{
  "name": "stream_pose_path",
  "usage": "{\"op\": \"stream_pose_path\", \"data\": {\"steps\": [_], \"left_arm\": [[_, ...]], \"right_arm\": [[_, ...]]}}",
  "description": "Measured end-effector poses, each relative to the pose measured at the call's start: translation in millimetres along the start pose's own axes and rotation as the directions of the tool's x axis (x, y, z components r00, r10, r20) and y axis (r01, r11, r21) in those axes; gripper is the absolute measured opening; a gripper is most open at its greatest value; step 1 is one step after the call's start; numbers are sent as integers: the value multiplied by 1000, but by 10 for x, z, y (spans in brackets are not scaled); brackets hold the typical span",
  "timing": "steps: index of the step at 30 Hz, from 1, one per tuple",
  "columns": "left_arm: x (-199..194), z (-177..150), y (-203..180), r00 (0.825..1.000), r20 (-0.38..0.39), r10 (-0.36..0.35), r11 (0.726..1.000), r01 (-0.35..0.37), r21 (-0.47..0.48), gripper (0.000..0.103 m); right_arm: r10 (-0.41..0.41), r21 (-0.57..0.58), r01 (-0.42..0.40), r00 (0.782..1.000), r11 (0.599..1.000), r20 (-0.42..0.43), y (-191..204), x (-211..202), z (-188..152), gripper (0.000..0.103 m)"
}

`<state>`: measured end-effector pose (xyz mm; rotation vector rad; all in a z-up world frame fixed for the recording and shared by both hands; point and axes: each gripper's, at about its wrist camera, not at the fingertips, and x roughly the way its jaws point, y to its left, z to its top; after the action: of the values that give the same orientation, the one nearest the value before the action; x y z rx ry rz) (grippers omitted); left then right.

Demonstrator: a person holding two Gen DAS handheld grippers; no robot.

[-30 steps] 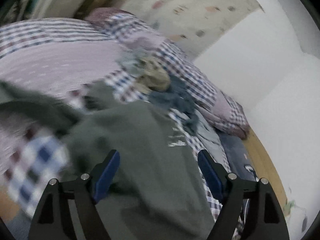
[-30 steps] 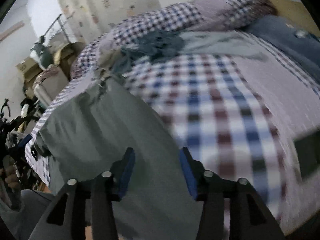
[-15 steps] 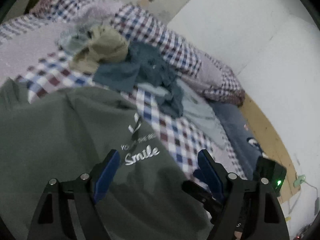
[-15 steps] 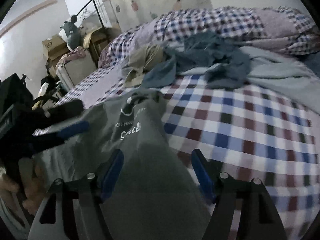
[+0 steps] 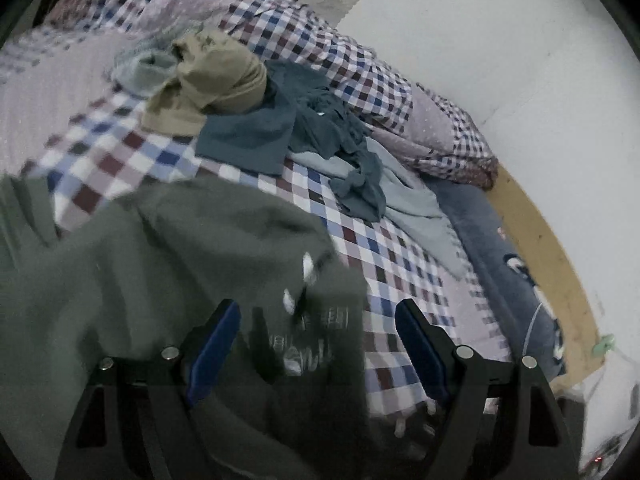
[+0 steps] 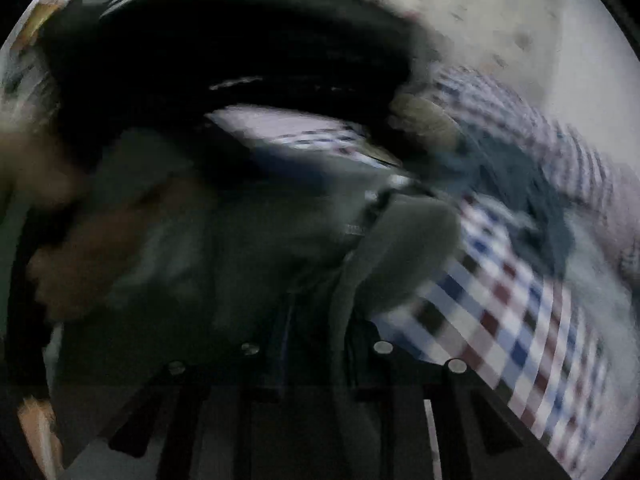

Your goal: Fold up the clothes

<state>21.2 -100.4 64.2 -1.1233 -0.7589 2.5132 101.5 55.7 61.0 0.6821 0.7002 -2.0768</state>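
So in the left wrist view, a dark green shirt (image 5: 152, 280) is spread over the near left part of the checked bedsheet (image 5: 384, 256), with white lettering seen smeared near its right edge. The left gripper (image 5: 318, 332) is held wide apart, blue pads (image 5: 214, 340) on either side, and the shirt's printed part is bunched up between them, though nothing looks pinched. Further back, a tan garment (image 5: 216, 76) is piled beside a pale grey-blue one (image 5: 144, 68), and a teal garment (image 5: 304, 128) is draped to the right of that, running down over a light blue cloth (image 5: 416, 204). A checked pillow (image 5: 436, 132) is seen against the white wall (image 5: 500, 40), with a navy blanket (image 5: 508, 264) along the right edge.

The right wrist view is badly blurred. The right gripper (image 6: 316, 360) is seen drawn narrow, and a fold of the green shirt (image 6: 400, 256) seems to be clamped in it. The checked sheet (image 6: 500, 320) is visible to the right.
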Motion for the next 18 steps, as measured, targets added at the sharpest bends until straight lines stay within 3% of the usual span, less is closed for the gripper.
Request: {"op": "stream_pose_path", "data": {"steps": [4, 5, 6, 7, 9, 10, 12, 13, 15, 18], "left_arm": [[51, -27, -4, 996, -15, 87, 995, -87, 46, 79], [72, -43, -2, 993, -19, 116, 992, -115, 55, 68], [94, -59, -1, 989, -22, 144, 988, -143, 63, 42], [102, -72, 21, 986, -21, 167, 985, -166, 57, 33], [-48, -84, 278, 988, 38, 150, 984, -145, -100, 22], [-145, -96, 418, 987, 75, 140, 976, -124, -181, 21], [-310, -146, 610, 980, 125, 156, 954, -117, -276, 19], [-385, -168, 690, 976, 145, 165, 943, -113, -314, 18], [-472, -196, 730, 971, 162, 176, 939, -116, -325, 18], [-520, -253, 721, 970, 170, 171, 944, -113, -309, 18]], "right_arm": [[-8, -204, 7, 1000, 979, -2, 522, -36, 11, 23], [-11, -241, 9, 1000, 971, -5, 626, -34, 5, 23], [-15, -275, 12, 1000, 961, -9, 723, -31, -2, 24], [-33, -296, 29, 999, 955, -10, 766, -23, -12, 24], [-31, -295, 26, 999, 955, -13, 760, -33, -16, 30], [1, -260, -5, 1000, 966, -16, 682, -62, -1, 33], [119, -159, -120, 993, 980, -16, 455, -162, 32, 50], [187, -108, -187, 982, 976, -11, 340, -214, 42, 52], [344, 10, -344, 939, 939, 18, 75, -320, 35, 55], [457, 169, -476, 879, 863, 139, -357, -403, 54, 57]]}}
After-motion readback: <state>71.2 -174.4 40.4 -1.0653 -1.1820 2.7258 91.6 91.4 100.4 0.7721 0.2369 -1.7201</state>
